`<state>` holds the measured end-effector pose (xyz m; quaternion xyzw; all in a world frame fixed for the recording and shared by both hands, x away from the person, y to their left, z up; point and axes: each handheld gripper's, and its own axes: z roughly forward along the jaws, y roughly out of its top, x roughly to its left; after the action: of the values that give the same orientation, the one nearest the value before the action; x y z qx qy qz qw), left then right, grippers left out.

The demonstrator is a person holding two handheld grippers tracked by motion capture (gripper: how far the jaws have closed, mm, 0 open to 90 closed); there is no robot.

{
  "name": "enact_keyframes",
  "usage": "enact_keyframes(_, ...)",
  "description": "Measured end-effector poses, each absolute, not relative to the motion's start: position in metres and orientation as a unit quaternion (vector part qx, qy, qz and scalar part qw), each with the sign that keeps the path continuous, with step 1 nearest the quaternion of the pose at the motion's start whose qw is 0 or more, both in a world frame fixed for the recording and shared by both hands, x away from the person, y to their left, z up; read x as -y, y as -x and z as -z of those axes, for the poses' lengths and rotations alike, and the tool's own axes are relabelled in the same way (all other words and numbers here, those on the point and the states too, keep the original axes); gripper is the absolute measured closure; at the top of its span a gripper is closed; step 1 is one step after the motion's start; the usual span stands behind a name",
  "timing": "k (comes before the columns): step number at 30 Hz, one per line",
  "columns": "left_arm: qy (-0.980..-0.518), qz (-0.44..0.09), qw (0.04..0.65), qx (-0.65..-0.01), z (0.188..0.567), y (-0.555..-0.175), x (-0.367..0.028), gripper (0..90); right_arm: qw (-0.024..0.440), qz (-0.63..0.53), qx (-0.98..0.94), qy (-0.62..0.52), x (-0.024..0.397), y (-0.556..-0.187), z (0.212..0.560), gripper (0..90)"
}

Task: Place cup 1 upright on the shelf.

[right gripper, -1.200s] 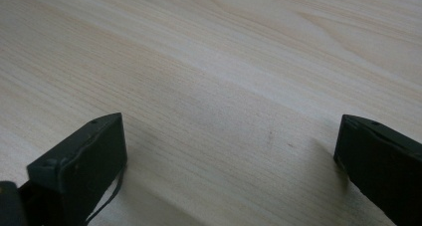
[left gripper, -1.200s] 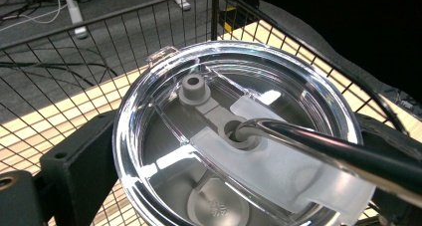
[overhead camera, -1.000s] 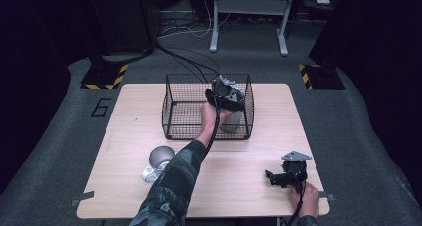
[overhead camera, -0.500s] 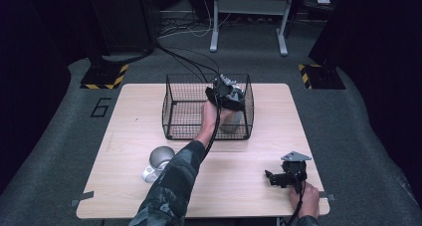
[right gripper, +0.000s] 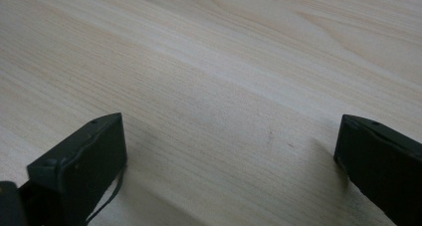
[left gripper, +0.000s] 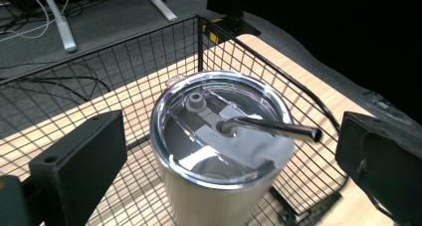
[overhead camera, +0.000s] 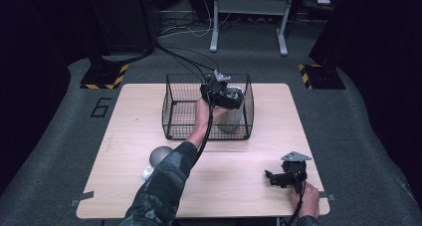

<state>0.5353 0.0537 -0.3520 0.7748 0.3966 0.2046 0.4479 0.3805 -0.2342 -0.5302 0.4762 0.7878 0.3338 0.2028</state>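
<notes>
Steel tumbler (left gripper: 219,166) stands upright in the wire basket (overhead camera: 174,116), in the basket's right near corner as the high view shows it (overhead camera: 231,114). Its clear lid (left gripper: 219,131) is on, and a metal straw (left gripper: 278,127) sticks out through the lid and leans over the rim toward the right of the left gripper view. A grey plug sits in the lid just beside the straw's hole.

Over the tumbler hangs the left gripper (left gripper: 229,156), its jaws spread wide, one on each side of the cup and both clear of its wall. In the high view this gripper (overhead camera: 221,92) sits above the cup's top, with the person's left hand (overhead camera: 204,115) reaching into the basket and the camouflage sleeve (overhead camera: 164,186) running back to the near edge. Black cables trail from it over the basket's far rim to the floor.

The basket rests on the far middle of the wooden table (overhead camera: 124,131). Near the table's near left, beside the sleeve, lies a small round metal thing (overhead camera: 158,159); I cannot tell what it is.

Well apart, at the near right corner, the right gripper (overhead camera: 278,177) lies low over the bare wood, held by the right hand (overhead camera: 307,198). Its jaws stand wide open with nothing between them but tabletop (right gripper: 224,86).
</notes>
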Motion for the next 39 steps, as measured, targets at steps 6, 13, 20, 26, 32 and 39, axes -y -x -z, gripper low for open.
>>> enact_keyframes(6, -0.783, -0.204, 0.447, -0.382, 0.339, -0.516, -0.071, 0.1, 0.203, -0.333, -0.788, -0.476, 0.234, -0.38, 0.53, 0.0)
enact_keyframes(13, -0.783, -0.207, 0.46, -0.364, 0.327, -0.492, -0.096, 0.1, 0.203, -0.332, -0.789, -0.476, 0.234, -0.38, 0.53, 0.0)
enact_keyframes(20, -0.789, -0.214, 0.454, -0.355, 0.322, -0.472, -0.122, 0.1, 0.203, -0.332, -0.789, -0.476, 0.234, -0.38, 0.53, 0.0)
enact_keyframes(26, -0.789, -0.22, 0.455, -0.349, 0.322, -0.455, -0.144, 0.0, 0.203, -0.332, -0.789, -0.476, 0.234, -0.38, 0.53, 0.0)
enact_keyframes(32, -0.794, -0.218, 0.443, -0.356, 0.329, -0.44, -0.165, 0.0, 0.203, -0.332, -0.789, -0.476, 0.234, -0.38, 0.53, 0.0)
enact_keyframes(39, -0.786, -0.217, 0.442, -0.374, 0.341, -0.426, -0.192, 0.1, 0.203, -0.332, -0.789, -0.476, 0.234, -0.38, 0.53, 0.0)
